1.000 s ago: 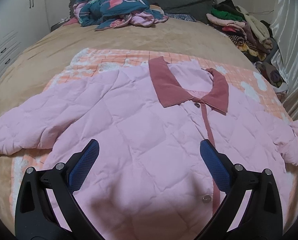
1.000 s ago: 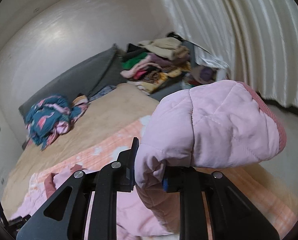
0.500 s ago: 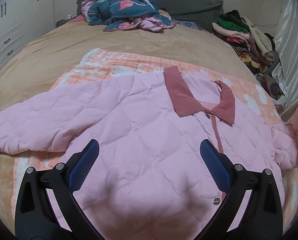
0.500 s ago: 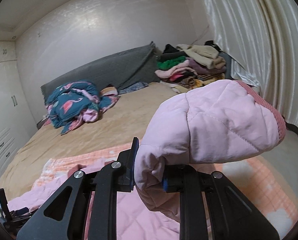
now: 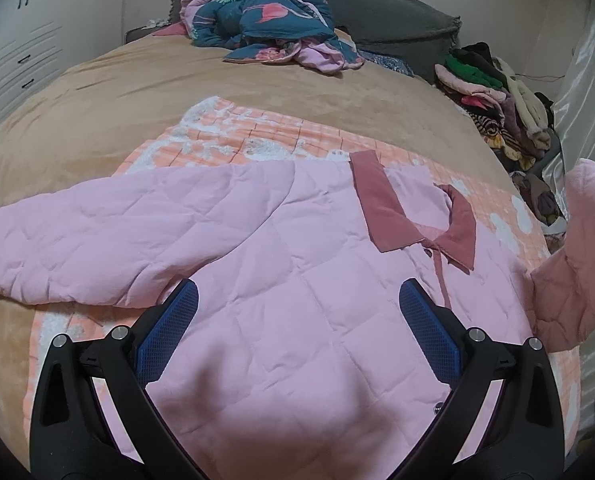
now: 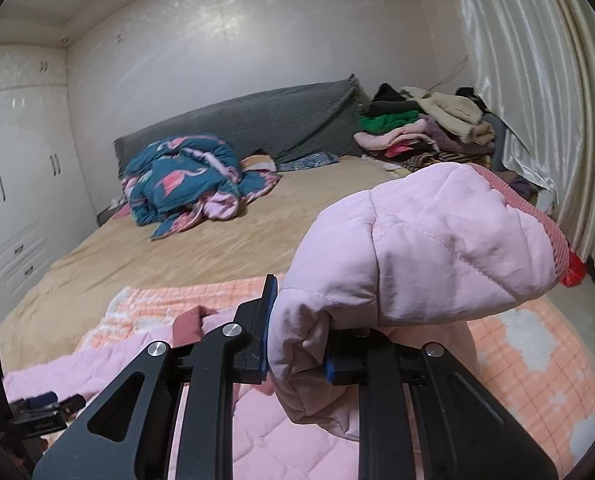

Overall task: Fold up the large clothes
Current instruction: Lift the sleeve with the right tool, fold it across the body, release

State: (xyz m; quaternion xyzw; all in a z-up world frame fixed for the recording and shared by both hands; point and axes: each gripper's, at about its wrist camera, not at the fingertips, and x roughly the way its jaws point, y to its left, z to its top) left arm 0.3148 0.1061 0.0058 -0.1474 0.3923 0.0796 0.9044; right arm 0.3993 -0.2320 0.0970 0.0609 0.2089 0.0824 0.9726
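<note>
A pink quilted jacket [image 5: 281, 264] with a dusty-red collar [image 5: 389, 208] lies front-up on an orange checked blanket [image 5: 257, 136] on the bed. Its left sleeve [image 5: 77, 240] stretches flat to the left. My left gripper [image 5: 297, 312] hovers open above the jacket's body, nothing between its blue pads. My right gripper [image 6: 297, 344] is shut on the other sleeve [image 6: 417, 256], which is lifted off the bed with its ribbed cuff [image 6: 537, 216] up and to the right. That raised sleeve [image 5: 577, 256] shows at the right edge of the left wrist view.
A crumpled teal flamingo quilt [image 5: 265, 16] lies at the head of the tan bed [image 5: 137, 92] before a grey headboard cushion [image 6: 257, 120]. A pile of clothes [image 5: 497, 96] sits at the far right, curtains [image 6: 537, 80] beyond. White wardrobes [image 6: 13, 160] stand left.
The right gripper has carried the held sleeve leftward over the bed, its view swinging toward the wardrobes. The left gripper drifted left, so the collar now sits further right; the raised sleeve entered its view.
</note>
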